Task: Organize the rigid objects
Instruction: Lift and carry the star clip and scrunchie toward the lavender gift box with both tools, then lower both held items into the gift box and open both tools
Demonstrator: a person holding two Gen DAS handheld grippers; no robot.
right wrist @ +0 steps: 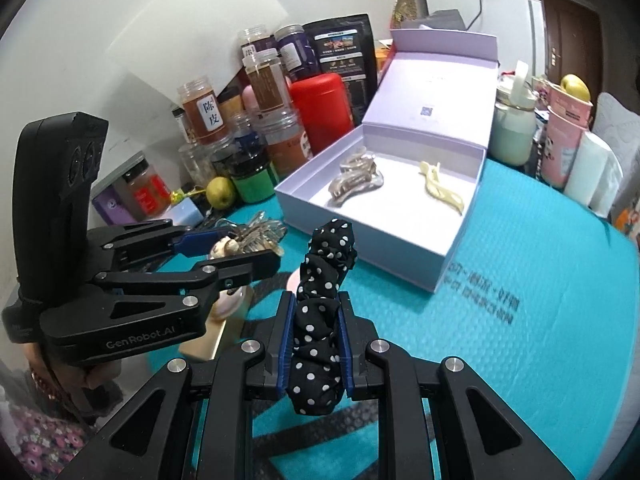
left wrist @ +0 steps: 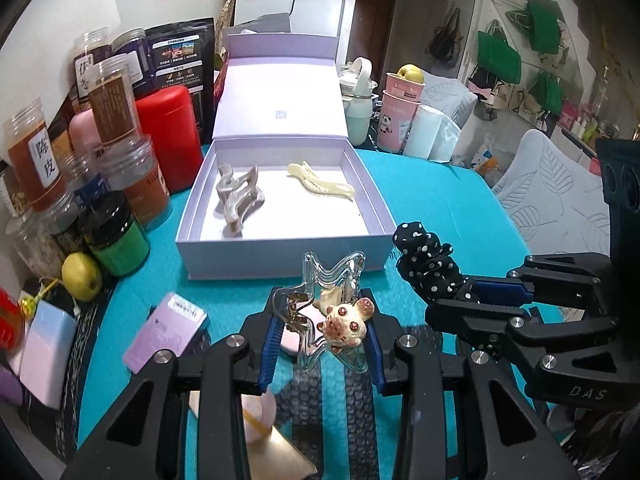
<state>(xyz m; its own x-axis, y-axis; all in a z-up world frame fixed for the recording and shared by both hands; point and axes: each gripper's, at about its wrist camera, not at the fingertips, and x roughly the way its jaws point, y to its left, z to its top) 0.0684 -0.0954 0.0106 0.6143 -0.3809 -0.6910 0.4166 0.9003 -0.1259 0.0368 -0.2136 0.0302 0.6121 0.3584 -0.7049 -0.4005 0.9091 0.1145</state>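
Left hand-held gripper (left wrist: 322, 344) clamps a clear plastic claw clip with ceramic mouse charm (left wrist: 336, 312); right hand-held gripper (right wrist: 314, 344) pinches a black polka-dot fabric scrunchie (right wrist: 324, 300). Both are held above the teal bench (right wrist: 520, 272), short of the open lilac box (left wrist: 280, 248), apparently for stowing.

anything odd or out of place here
The right gripper is shut on a soft black polka-dot fabric scrunchie, not a rigid item like the brown and cream hair clips in the open lilac box. Nothing looks spilled.
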